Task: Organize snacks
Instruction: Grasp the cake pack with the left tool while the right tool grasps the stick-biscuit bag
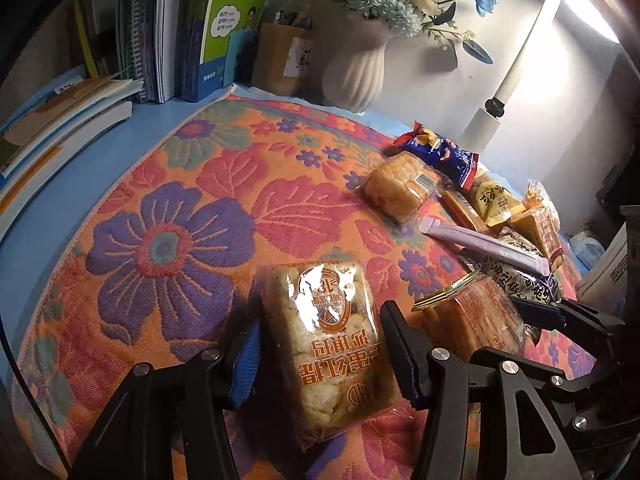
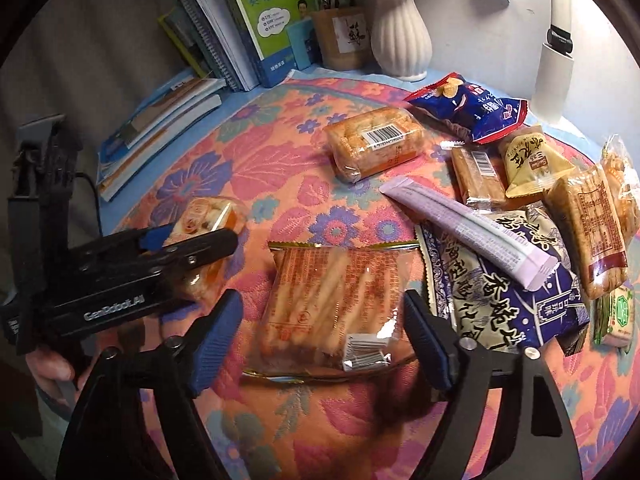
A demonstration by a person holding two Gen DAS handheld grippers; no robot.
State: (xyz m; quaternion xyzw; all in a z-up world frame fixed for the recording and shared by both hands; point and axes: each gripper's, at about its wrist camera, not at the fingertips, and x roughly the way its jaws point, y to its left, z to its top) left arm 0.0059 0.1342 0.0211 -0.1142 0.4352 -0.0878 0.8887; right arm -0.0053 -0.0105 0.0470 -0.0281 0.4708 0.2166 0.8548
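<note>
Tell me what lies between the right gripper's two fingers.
In the right wrist view, a clear pack of stick biscuits lies flat on the floral cloth between the open right gripper's fingers, touching neither.

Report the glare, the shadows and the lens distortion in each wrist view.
Left wrist view: a lamp blows out the upper right corner, glare whitens the label of the snack pack between the left gripper fingers, and the books bow. Right wrist view: evener light, a dark shadow under the biscuit-stick pack, black vignette at the corners.
</note>
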